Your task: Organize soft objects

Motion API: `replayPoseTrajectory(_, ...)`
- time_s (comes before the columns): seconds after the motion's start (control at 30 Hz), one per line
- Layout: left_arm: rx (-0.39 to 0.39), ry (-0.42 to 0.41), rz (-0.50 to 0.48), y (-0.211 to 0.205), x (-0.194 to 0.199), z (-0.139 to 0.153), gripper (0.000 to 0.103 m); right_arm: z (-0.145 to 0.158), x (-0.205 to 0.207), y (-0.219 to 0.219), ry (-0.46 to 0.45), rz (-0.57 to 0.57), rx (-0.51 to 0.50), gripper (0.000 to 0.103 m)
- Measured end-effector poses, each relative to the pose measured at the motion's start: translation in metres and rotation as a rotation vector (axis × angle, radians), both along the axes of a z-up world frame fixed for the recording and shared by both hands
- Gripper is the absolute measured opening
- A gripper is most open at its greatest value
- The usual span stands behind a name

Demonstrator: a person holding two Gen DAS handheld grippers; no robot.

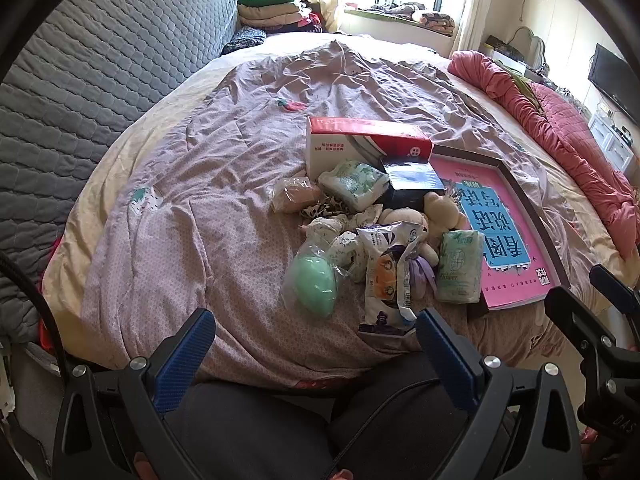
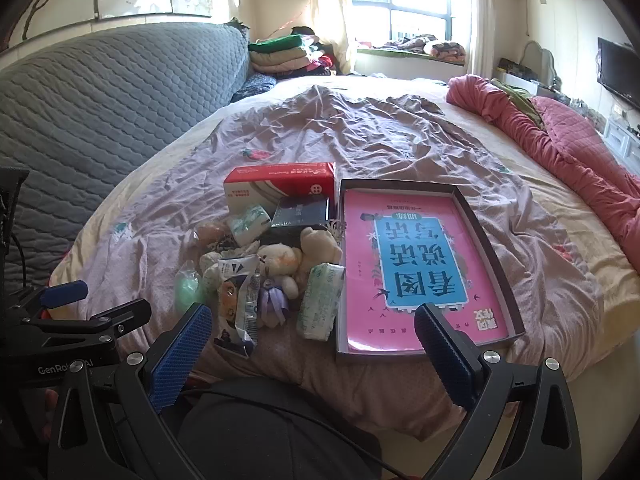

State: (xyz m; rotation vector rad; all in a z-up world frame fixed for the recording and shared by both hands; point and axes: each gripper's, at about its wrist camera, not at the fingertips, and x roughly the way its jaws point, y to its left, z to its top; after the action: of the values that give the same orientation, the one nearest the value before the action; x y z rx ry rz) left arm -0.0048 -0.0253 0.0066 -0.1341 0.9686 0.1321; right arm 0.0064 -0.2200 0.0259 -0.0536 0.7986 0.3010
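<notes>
grey quilted headboard (image 1: 100, 60), pink quilt (image 2: 560, 136), folded blankets (image 2: 284, 56), wall tv (image 2: 618, 72).

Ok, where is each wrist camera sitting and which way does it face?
Left wrist: on the left hand-held gripper, open, held low at the near bed edge, facing the soft-item pile; dark-clothed legs below, the right hand-held gripper at right.
Right wrist: on the right hand-held gripper, open, same edge, further right, facing the pink book in its shallow box; the left hand-held gripper at left.
Shared: pile, book, red-and-white box, window.
</notes>
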Motion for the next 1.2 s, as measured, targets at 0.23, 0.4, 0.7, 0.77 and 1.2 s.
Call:
replayPoseTrajectory(0.23, -0.019, 0.012, 0.005, 0.002, 0.002, -0.005, 0.101, -0.006, 0.003, -0.001, 0.016, -0.001, 0.0, 0.101)
replayPoseTrajectory(0.4, -0.03, 0.023, 0.008, 0.006, 0.004, -0.011, 0.101, -0.013, 0.008, -0.002, 0.035, -0.003, -0.001, 0.101)
replayPoseTrajectory(0.7, -0.099, 0.091, 0.024, 0.024, 0.018, -0.037, 0.101, -0.039, 0.043, -0.001, 0.117, 0.006, -0.005, 0.101)
replayPoseTrajectory(0.77, -0.125, 0.106, 0.027, 0.029, 0.022, -0.045, 0.101, -0.048, 0.054, 0.002, 0.131, 0.009, -0.015, 0.101)
replayPoseTrajectory(1.2, -0.115, 0.183, 0.033, 0.04, 0.054, -0.09, 0.101, -0.08, 0.091, 0.002, 0.171, -0.042, -0.07, 0.094)
